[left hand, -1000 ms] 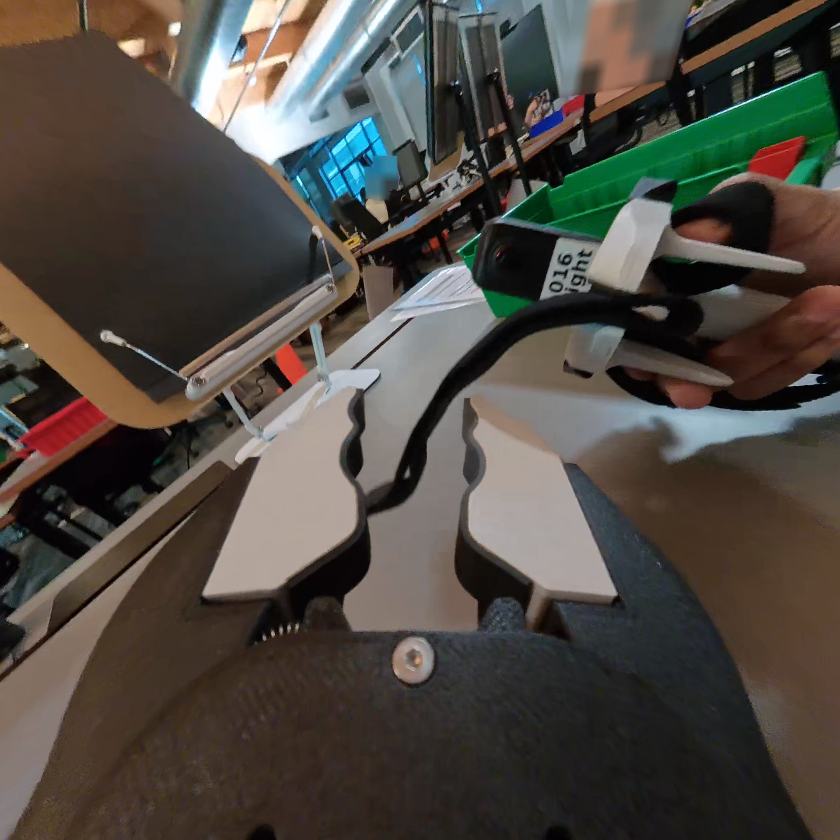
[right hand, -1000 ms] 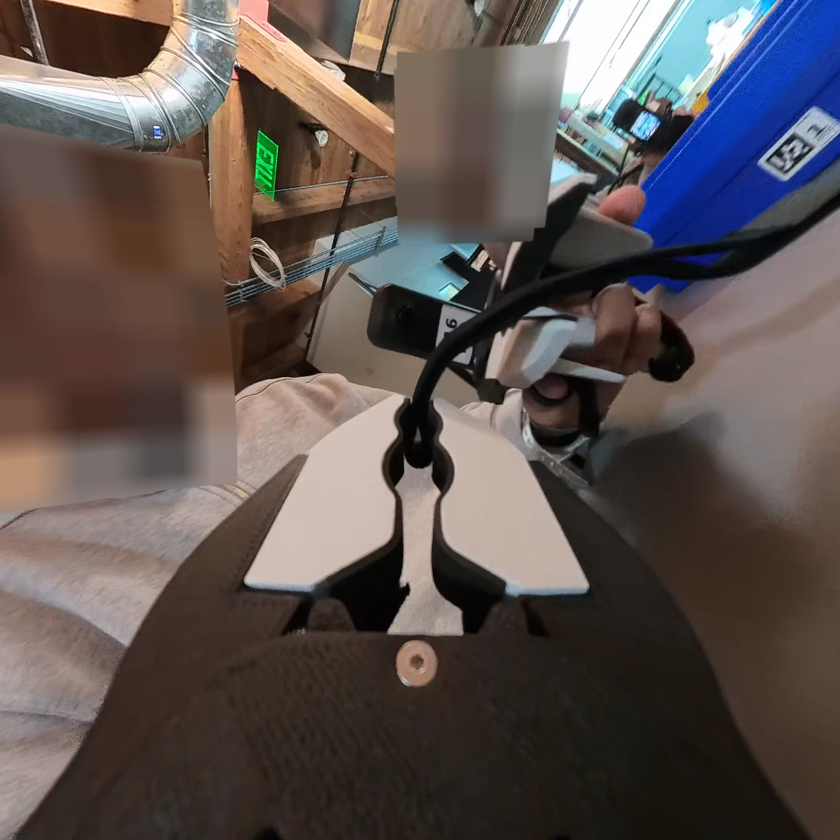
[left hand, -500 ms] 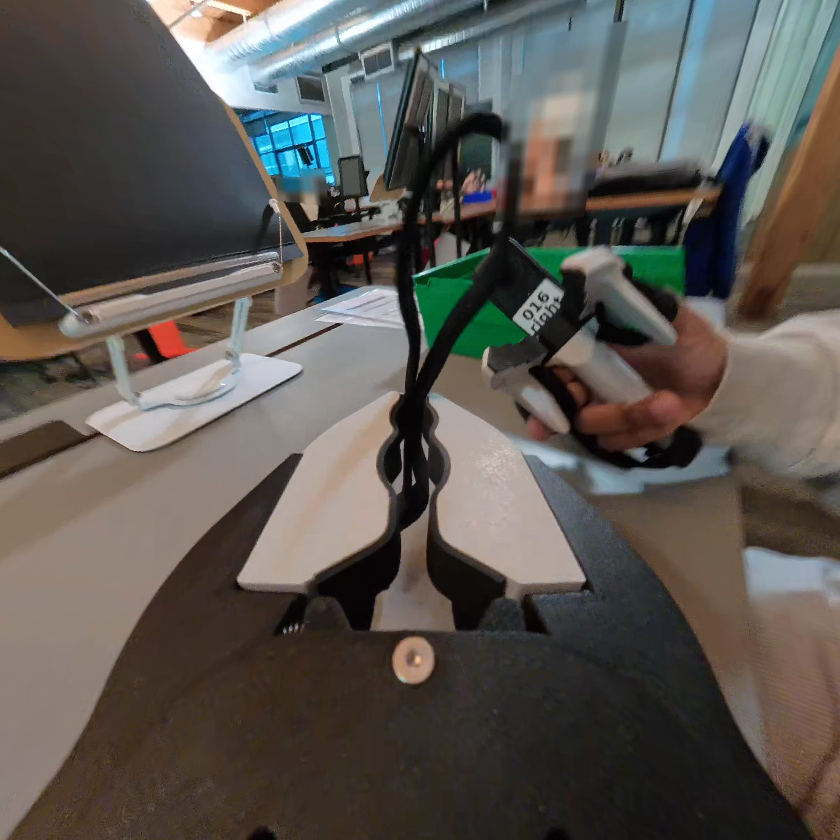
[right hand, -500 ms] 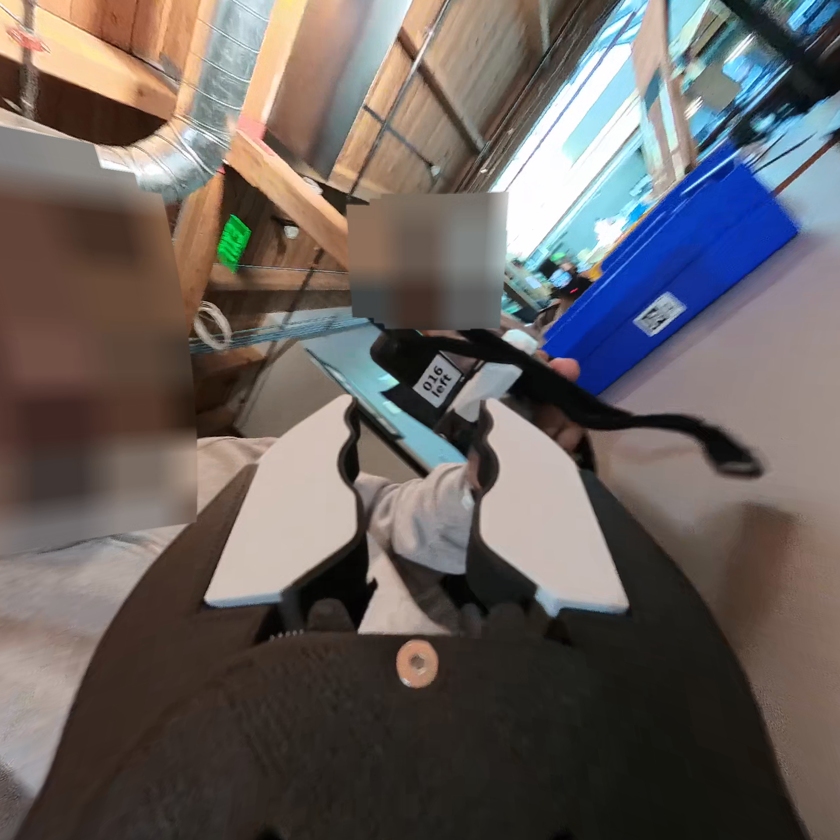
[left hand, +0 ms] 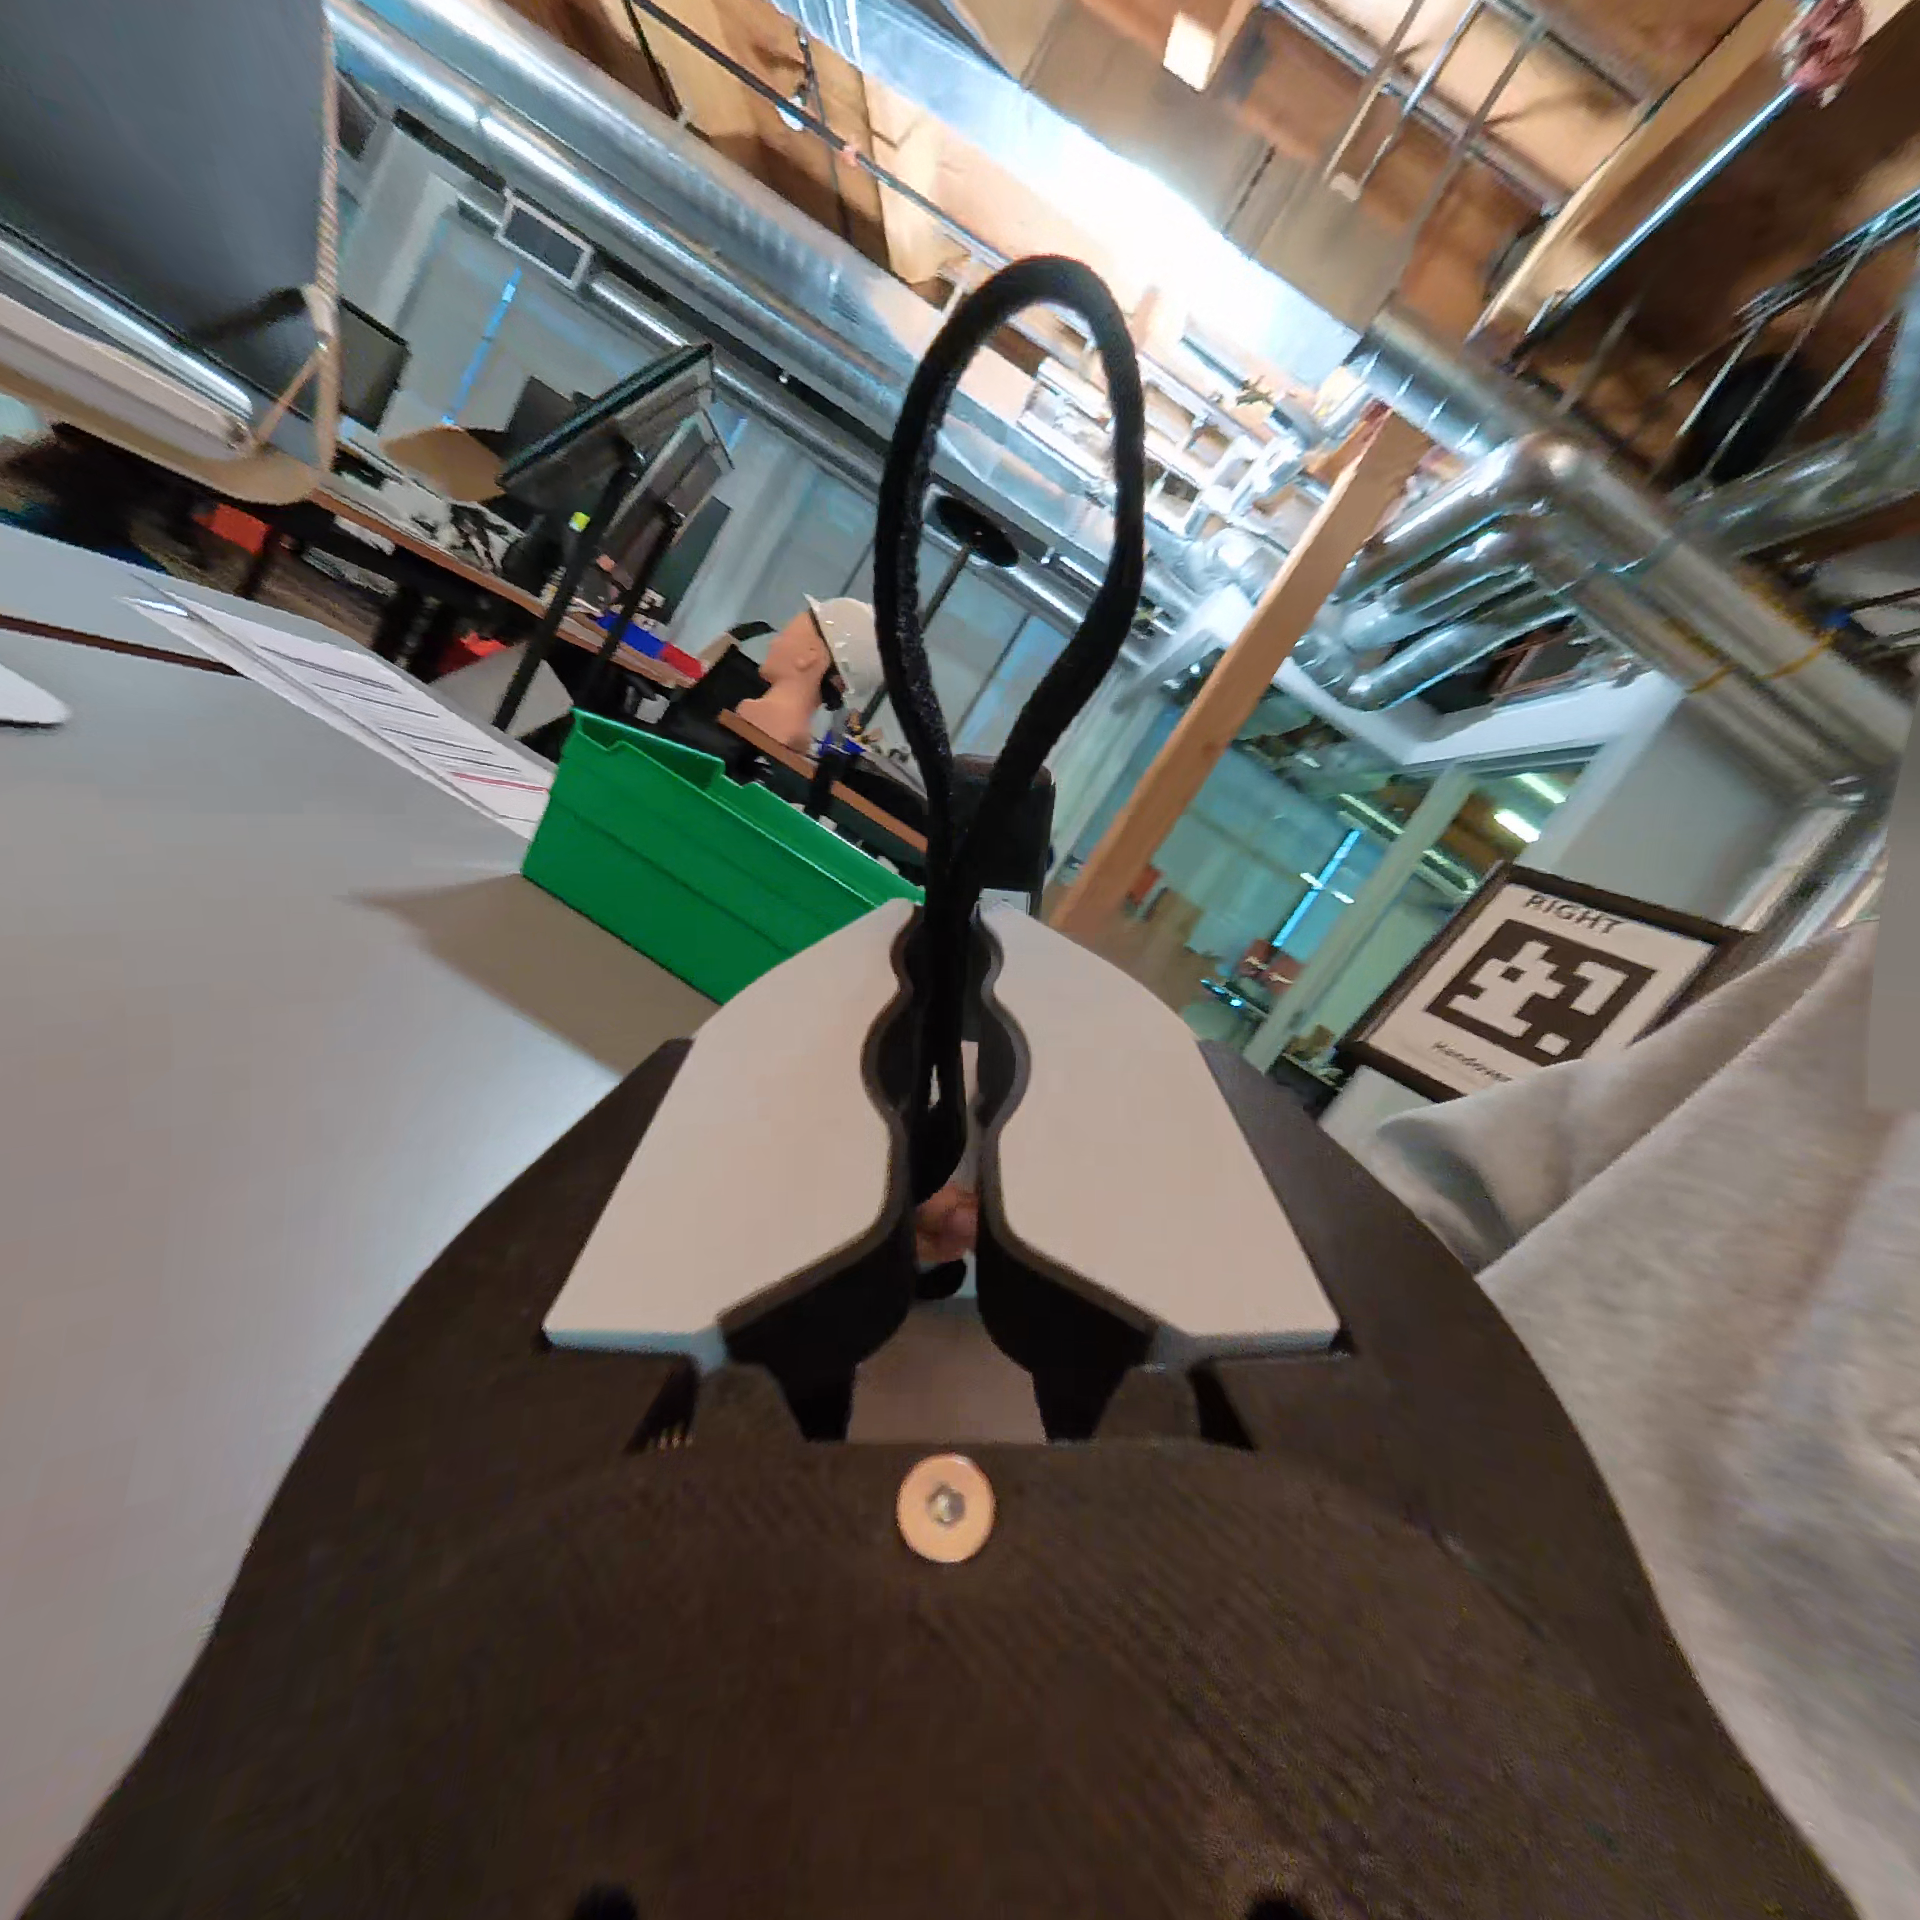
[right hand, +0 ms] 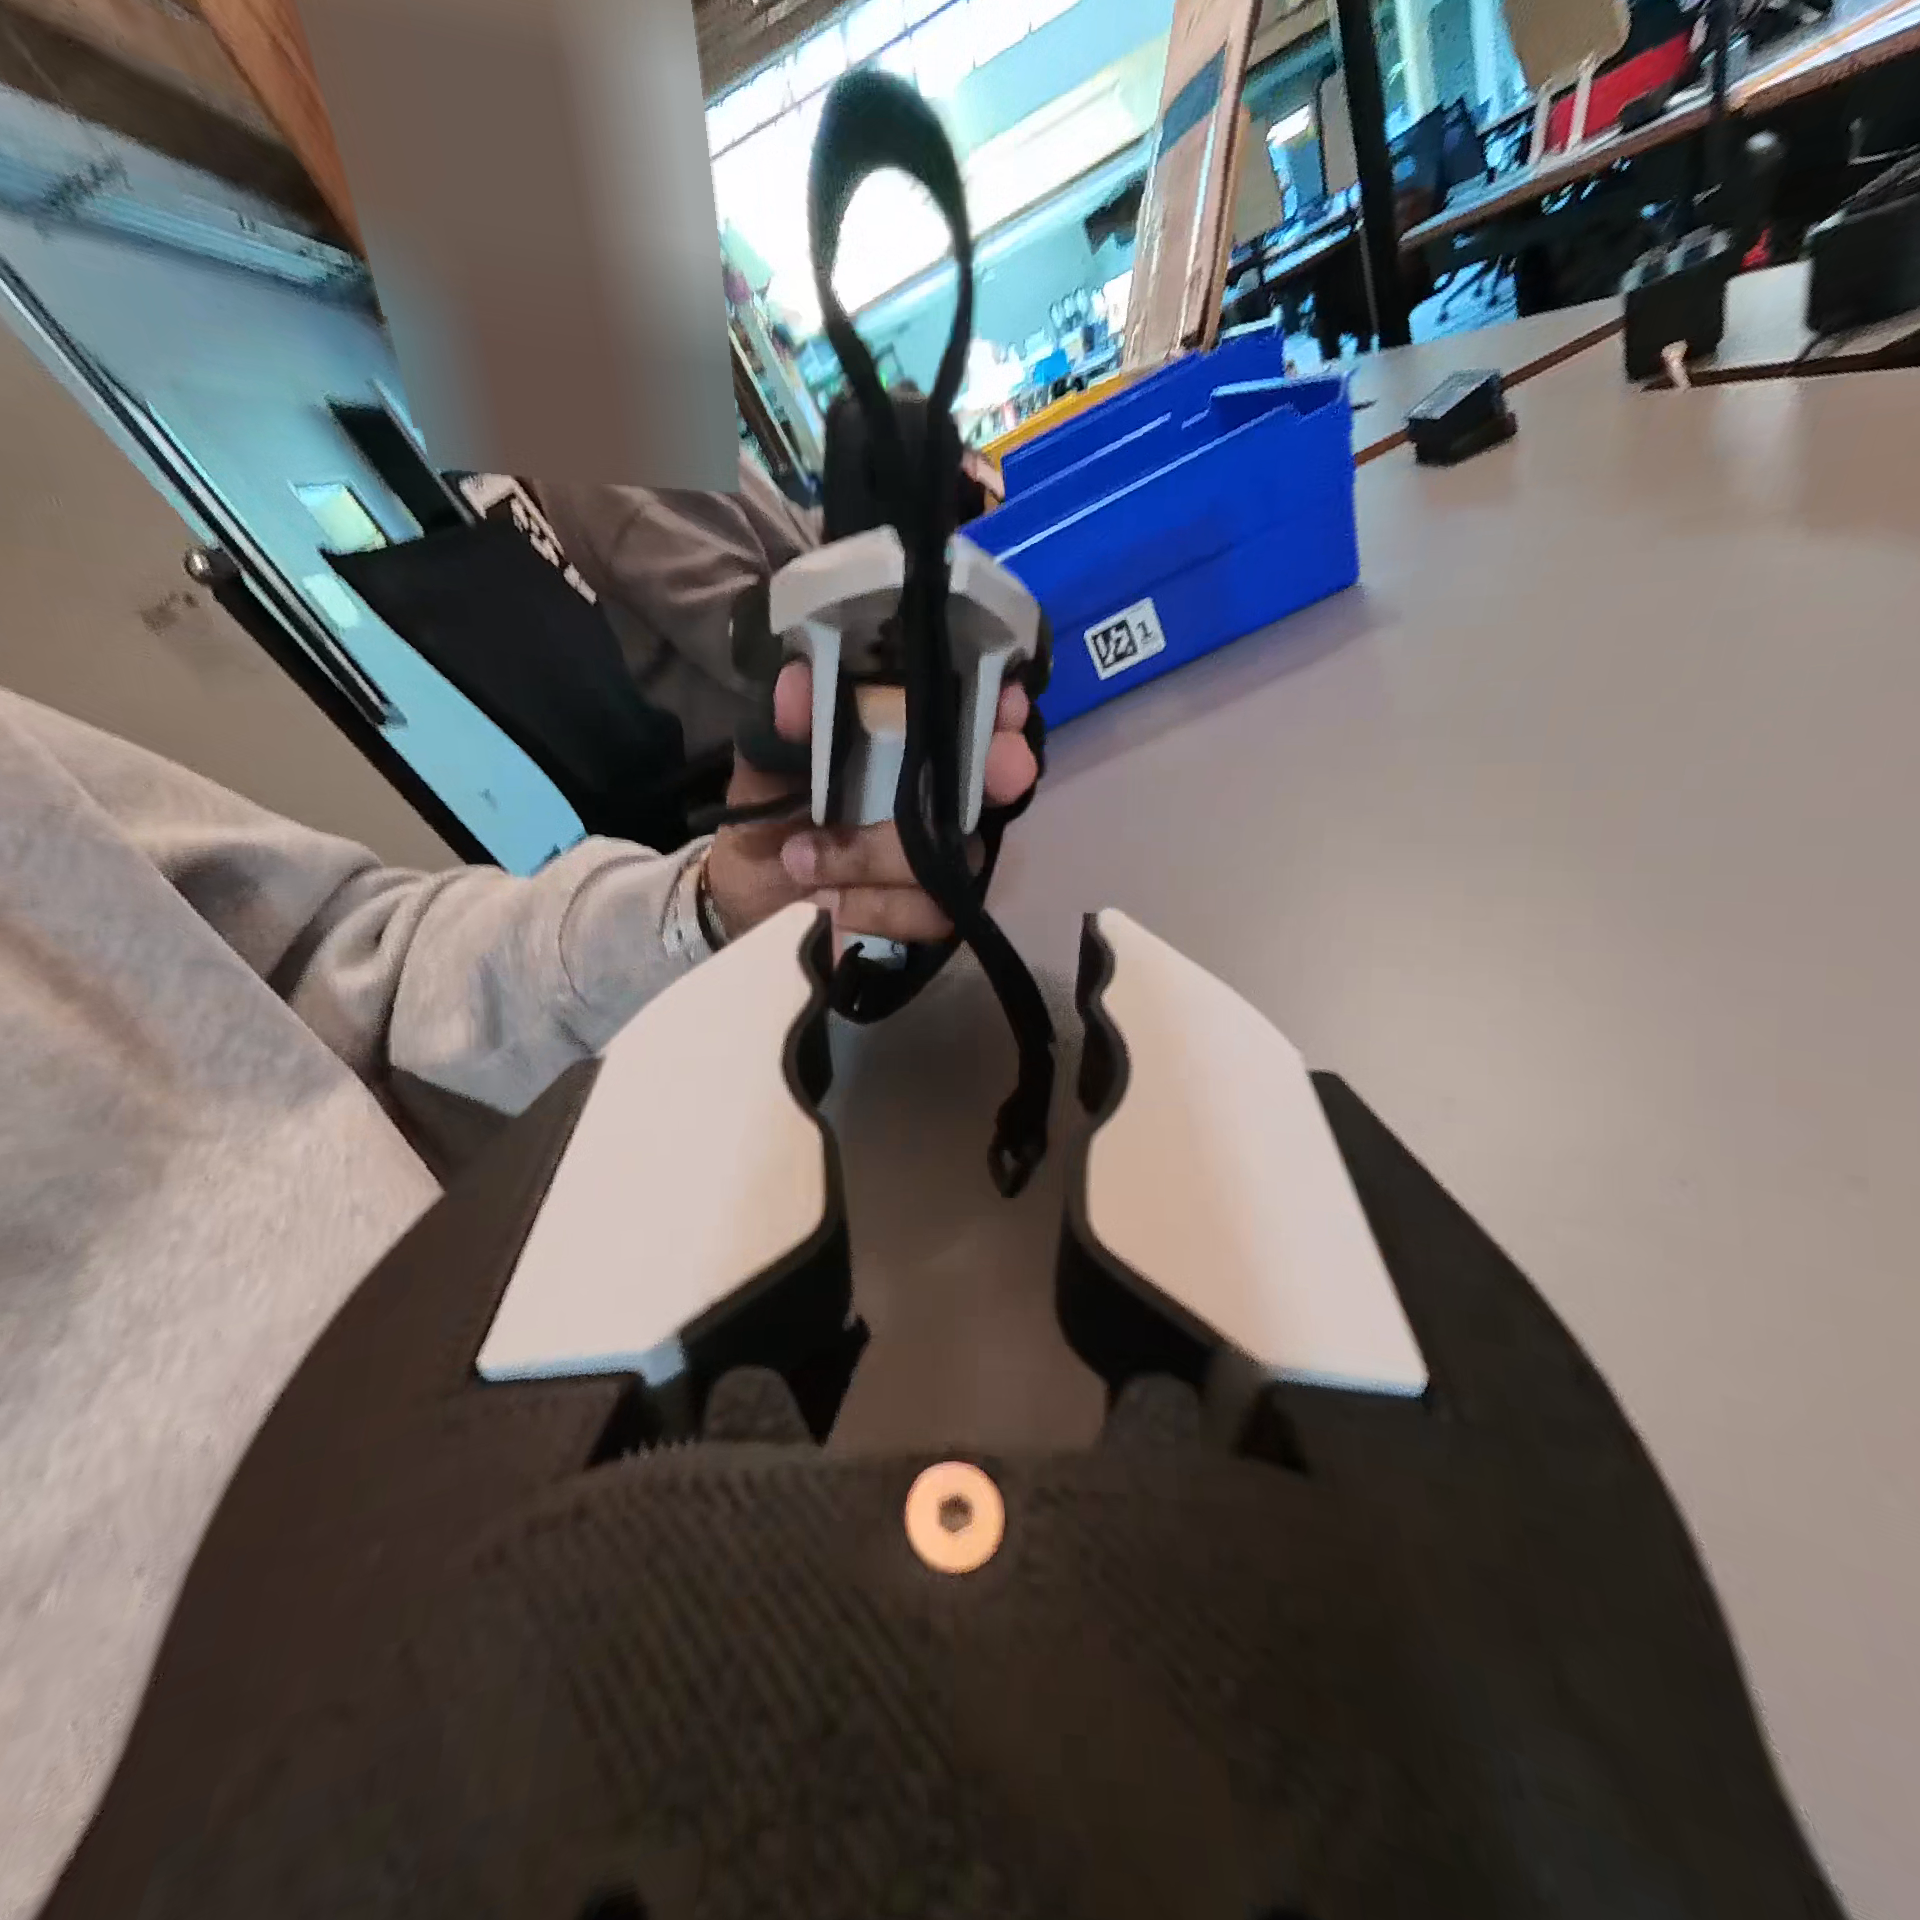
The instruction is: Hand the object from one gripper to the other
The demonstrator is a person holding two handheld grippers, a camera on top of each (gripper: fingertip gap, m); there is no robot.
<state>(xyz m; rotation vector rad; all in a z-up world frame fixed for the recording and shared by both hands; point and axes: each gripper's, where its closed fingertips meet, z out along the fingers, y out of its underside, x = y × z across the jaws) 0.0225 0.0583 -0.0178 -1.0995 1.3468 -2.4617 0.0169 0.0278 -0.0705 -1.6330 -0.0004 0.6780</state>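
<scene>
Left wrist view: my left gripper (left hand: 940, 940), jaws pinched on the black cord (left hand: 1023, 436), its loop standing above them; green bin (left hand: 686, 857) on the table (left hand: 208, 997).
Right wrist view: my right gripper (right hand: 951, 940), jaws apart, holding nothing; a cord end dangles between them.
</scene>
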